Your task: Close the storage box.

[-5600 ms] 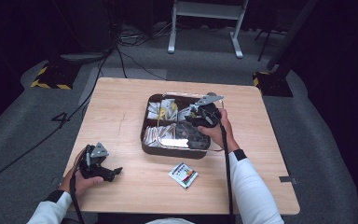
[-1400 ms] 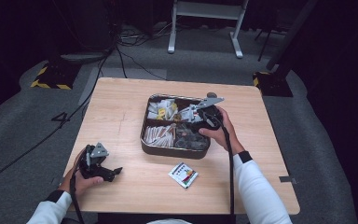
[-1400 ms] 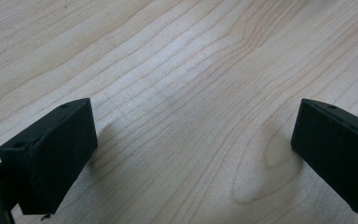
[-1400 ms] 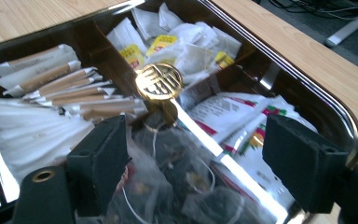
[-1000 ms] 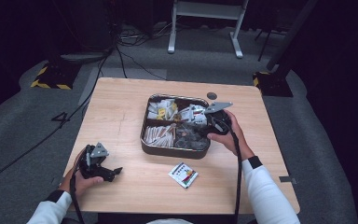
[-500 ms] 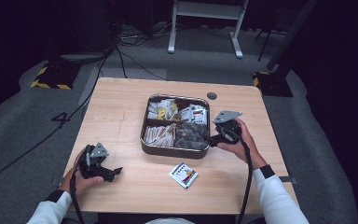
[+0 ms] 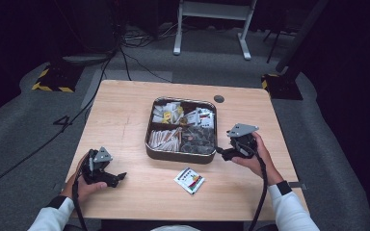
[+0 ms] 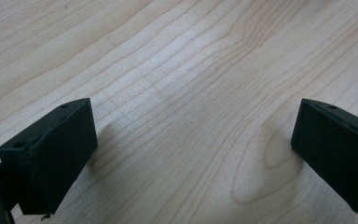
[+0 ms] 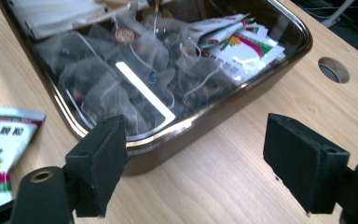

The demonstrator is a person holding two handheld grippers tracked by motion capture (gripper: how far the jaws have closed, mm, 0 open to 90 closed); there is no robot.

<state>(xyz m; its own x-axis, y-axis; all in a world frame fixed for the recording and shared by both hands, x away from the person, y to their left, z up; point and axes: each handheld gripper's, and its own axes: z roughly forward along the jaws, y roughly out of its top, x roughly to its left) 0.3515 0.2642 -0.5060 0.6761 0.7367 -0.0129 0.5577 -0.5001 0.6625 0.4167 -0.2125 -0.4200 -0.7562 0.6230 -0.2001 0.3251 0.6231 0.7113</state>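
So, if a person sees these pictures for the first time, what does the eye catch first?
Probably the dark divided tray in the middle of the wooden table, packed with sachets and clear tea bags. Next, the single white packet lying alone on the wood in front of the tray. Then the two grippers: the right gripper close to the tray's right side with jaws open, and the left gripper near the table's front left, also open.

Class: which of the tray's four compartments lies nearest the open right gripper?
The near-right compartment, full of dark tea bags, closest to the right gripper.
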